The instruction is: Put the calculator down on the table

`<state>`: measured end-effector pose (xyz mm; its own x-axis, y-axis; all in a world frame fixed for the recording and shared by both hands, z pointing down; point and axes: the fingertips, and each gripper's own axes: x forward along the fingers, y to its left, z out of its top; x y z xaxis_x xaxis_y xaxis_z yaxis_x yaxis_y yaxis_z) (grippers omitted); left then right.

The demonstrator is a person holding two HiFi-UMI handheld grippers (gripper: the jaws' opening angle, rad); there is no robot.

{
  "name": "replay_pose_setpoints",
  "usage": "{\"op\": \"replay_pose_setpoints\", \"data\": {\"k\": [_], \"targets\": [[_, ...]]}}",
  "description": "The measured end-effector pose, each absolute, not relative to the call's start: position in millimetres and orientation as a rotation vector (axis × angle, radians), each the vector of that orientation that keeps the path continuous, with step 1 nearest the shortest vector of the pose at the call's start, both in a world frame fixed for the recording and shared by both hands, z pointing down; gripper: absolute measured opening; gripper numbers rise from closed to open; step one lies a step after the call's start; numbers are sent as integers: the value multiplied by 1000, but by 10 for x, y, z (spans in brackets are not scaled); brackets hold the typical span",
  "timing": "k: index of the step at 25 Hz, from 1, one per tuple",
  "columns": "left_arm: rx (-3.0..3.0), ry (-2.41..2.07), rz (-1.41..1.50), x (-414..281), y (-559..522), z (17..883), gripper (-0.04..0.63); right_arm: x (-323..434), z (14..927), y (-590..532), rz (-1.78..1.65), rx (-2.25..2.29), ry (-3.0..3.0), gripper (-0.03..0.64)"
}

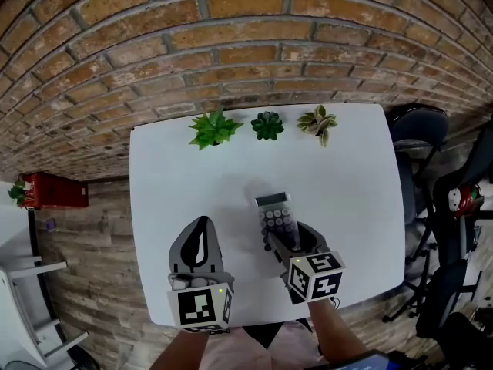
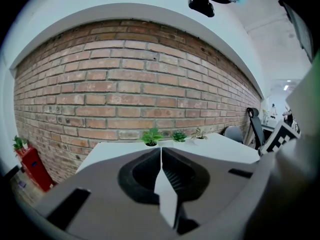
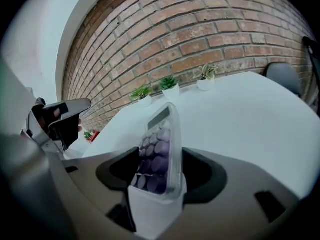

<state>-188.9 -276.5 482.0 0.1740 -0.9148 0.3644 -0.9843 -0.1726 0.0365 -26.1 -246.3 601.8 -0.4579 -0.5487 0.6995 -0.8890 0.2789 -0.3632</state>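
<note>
Right tool (image 3: 160,156) loosely straddles calculator (image 1: 275,213).

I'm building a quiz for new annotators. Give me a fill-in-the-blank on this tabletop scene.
The right gripper has a ___ between its jaws.
The left gripper is empty, its jaws ___.
___ potted plants stand along the far edge of the table.
Behind the table rises a ___ wall.
Missing words: calculator; shut; three; brick.
</note>
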Motion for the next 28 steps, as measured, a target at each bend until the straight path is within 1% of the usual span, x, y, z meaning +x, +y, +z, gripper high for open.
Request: {"op": "replay_pose_setpoints", "data": {"k": [3, 5, 6, 14, 19, 21, 23, 26, 28], "targets": [[2197, -1823, 381, -1843, -2760, 4795, 15, -235, 6052, -2441, 1044, 1276, -2102, 302], [2200, -1825, 381, -1823, -2752, 4780, 15, -239, 6090, -2423, 1055, 1255, -2101, 369], [2199, -1826, 381, -1816, -2746, 4776, 15, -241, 6105, -2413, 1059, 1247, -2102, 381], [2197, -1849, 379, -1747, -2681, 4724, 15, -163, 6043, -2420, 1011, 1265, -2125, 388], [2224, -1875, 347, -1638, -2637, 4524, 15, -83, 5702, -2480, 949, 1295, -2201, 385], [2239, -1895, 320, -1582, -2619, 4363, 15, -68, 5449, -2524, 897, 1303, -2257, 382], [2258, -1919, 271, -1522, -2610, 4151, 15, -62, 5122, -2582, 820, 1311, -2331, 365], [2287, -1946, 161, -1424, -2617, 3750, 15, -65, 4555, -2677, 677, 1319, -2455, 309], [2320, -1966, 117, -1370, -2596, 3457, 15, -75, 4189, -2688, 587, 1328, -2518, 251]]}}
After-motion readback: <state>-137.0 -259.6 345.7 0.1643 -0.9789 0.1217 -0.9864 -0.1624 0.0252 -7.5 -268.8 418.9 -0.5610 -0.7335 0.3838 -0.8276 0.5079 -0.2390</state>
